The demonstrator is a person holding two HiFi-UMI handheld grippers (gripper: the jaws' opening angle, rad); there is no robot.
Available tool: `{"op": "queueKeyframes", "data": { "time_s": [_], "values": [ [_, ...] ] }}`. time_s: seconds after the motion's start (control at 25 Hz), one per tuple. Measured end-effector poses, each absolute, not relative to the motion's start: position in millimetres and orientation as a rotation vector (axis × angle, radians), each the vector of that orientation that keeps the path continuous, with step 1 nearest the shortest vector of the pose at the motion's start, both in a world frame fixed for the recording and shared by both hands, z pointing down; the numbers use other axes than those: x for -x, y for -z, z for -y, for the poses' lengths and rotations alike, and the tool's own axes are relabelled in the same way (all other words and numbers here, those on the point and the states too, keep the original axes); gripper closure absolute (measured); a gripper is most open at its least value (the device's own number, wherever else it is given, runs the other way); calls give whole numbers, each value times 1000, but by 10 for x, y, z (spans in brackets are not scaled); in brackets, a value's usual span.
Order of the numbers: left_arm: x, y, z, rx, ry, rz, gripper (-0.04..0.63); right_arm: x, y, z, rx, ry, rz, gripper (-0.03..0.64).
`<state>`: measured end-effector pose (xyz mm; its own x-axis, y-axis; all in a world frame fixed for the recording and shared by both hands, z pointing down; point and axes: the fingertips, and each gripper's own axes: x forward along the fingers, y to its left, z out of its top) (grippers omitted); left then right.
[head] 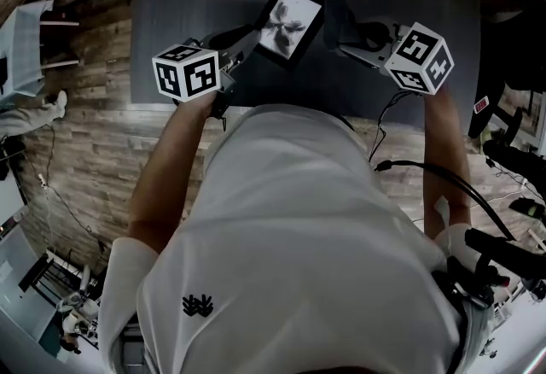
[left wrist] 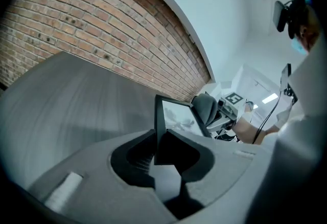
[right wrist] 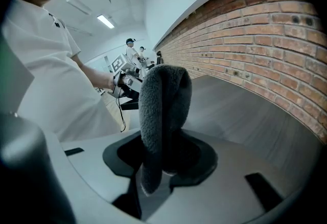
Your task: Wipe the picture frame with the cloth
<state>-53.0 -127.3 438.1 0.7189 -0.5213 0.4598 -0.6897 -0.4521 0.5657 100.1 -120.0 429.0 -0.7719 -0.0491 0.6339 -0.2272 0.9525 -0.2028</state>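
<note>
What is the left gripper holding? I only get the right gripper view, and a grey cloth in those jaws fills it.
Observer: The left gripper is shut on one edge of the picture frame.
Operator: Is the cloth on the frame yet?
Observer: In the head view the cloth sits at the frame's opposite edge. It looks like contact, though I can't be sure.
Operator: Which side of the frame faces up?
Observer: The glass side, which shows a dark flower-like picture.
</note>
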Motion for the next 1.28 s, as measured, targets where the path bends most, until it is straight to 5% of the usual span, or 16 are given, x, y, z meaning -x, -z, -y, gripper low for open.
{"op": "queueKeyframes", "data": {
  "time_s": [1.28],
  "values": [
    [689,-4363,1474,-1890,-8,998,520,-164,-4369,382,-67,-178,2441,469]
  ]
}}
